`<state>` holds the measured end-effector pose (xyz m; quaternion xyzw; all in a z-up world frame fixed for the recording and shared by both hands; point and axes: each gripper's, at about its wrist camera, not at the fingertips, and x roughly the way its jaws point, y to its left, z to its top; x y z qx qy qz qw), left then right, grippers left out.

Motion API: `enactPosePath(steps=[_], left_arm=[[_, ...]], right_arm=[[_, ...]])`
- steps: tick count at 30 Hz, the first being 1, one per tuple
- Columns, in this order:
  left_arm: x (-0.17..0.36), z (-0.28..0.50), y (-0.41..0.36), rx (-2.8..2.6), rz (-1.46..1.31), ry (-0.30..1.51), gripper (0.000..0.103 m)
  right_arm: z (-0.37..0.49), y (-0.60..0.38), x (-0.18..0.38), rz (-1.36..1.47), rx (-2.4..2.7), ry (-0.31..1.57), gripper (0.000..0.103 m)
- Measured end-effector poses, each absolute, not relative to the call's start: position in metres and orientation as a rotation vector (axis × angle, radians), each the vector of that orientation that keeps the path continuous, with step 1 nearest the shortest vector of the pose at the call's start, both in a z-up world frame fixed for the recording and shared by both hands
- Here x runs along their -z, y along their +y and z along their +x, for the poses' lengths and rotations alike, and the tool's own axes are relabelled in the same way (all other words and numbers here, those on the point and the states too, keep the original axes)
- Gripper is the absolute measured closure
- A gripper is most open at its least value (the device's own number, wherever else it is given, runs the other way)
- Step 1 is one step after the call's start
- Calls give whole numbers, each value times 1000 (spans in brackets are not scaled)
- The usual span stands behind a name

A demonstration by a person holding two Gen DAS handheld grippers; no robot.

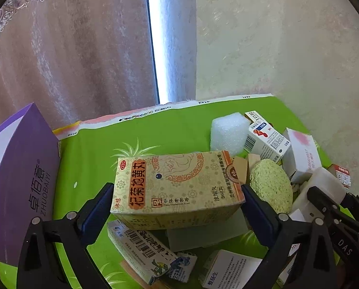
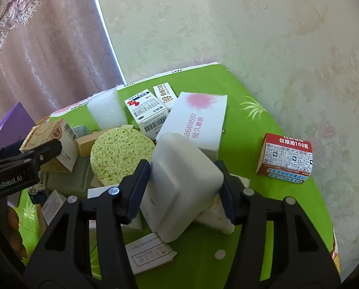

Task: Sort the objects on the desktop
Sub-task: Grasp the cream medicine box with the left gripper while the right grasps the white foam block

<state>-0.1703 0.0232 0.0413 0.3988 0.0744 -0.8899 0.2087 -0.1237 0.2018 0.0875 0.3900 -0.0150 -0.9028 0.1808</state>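
My left gripper (image 1: 177,207) clamps the light, crushable medicine carton (image 1: 177,187) endwise; my right gripper (image 2: 182,192) squeezes the smooth, rigid white case (image 2: 182,185).

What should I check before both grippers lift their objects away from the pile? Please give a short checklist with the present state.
1. Left gripper shut on the yellow medicine box, pads on both ends: ok.
2. Right gripper shut on the white plastic case, pads on both sides: ok.
3. Yellow medicine box free from the boxes below: cannot tell.
4. White plastic case level in the grip: not ok, it is tilted.
5. Round green sponge apart from the case: cannot tell, the case overlaps it in the right wrist view.
6. The two grippers apart from each other: ok, but they are close.
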Motion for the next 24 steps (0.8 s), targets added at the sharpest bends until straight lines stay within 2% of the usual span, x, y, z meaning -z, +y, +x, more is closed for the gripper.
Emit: enactPosePath(steps=[5,7,15,24], left_arm=[[-52,-163,25,2503,1070,204,3],[-56,-159,25,2516,1052,206,3],[-68,-140,21,2566,1010,243,3],[-89,-111,8,2596,918,290,3]], right_arm=[[-119,205,-96,1085,2545,-85,54],[-117,208,-101,1074,2540,-106,67],[-111,205,-106,1074,2543,-78,74],[-100,205,-112,1086,2543,-66,74]])
